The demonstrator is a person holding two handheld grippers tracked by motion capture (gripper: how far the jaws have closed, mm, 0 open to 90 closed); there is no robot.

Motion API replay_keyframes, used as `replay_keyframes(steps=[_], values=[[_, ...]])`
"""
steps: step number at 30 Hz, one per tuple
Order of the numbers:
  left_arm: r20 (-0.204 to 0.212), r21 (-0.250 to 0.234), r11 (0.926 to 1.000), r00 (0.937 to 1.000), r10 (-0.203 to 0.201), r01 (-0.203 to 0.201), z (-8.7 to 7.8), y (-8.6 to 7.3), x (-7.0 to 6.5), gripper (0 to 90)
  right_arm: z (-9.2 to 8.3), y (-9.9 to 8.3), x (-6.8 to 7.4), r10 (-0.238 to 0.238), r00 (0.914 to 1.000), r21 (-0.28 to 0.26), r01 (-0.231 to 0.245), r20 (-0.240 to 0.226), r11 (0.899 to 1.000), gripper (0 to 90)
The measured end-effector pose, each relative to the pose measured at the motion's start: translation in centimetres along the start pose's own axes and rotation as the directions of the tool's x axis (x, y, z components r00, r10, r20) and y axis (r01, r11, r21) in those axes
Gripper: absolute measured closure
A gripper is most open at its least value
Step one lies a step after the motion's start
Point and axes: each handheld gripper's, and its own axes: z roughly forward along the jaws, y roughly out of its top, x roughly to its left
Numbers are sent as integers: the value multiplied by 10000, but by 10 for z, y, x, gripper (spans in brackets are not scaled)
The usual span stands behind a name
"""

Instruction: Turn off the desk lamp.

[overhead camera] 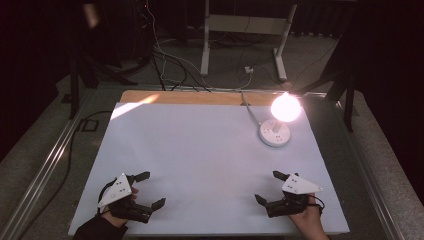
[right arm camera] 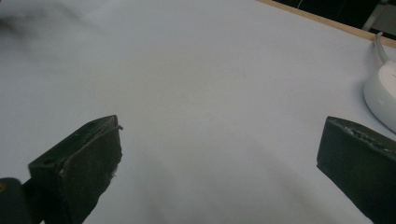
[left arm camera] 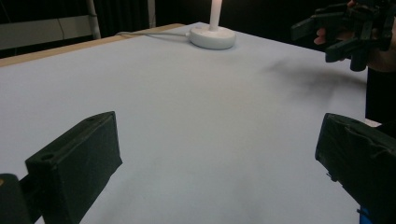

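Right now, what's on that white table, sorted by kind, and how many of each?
Lit lamp with round white base: 1
Hand-held grippers, both open and empty: 2, the left gripper and the right gripper
Total: 3

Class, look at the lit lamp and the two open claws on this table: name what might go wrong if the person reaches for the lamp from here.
1. The lamp stands near the table's far right edge; a push from the right claw may slide it off.
2. Its cord trails back over the far edge, so a claw could snag it and tip the lamp.
3. The bulb's glare washes out the high view, making a grasp harder to judge.
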Motion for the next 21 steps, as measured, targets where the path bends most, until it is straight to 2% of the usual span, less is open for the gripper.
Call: replay_keyframes(steps=[5,9,13,18,20,21], values=[[4,-37,10000,10000,-43,43,0,0,0,7,-4,7,-5,108,9999,-448,-104,94,9989,0],[77,-60,10000,10000,-31,32,0,1,0,7,-4,11,-10,51,9996,-548,-36,284,9985,0],[77,-66,10000,10000,-32,33,0,1,0,7,-8,17,-18,293,9986,-873,-254,441,9959,0],[85,-100,9999,9999,-126,126,-1,1,1,7,-12,23,-31,887,9949,-1334,-817,479,9877,0],[107,-106,9999,9999,-118,119,-1,1,0,7,-14,26,-38,811,9936,-1391,-696,785,9878,0],[109,-126,9998,9999,-121,122,-1,1,0,7,-14,26,-38,811,9936,-1391,-696,785,9878,0]])
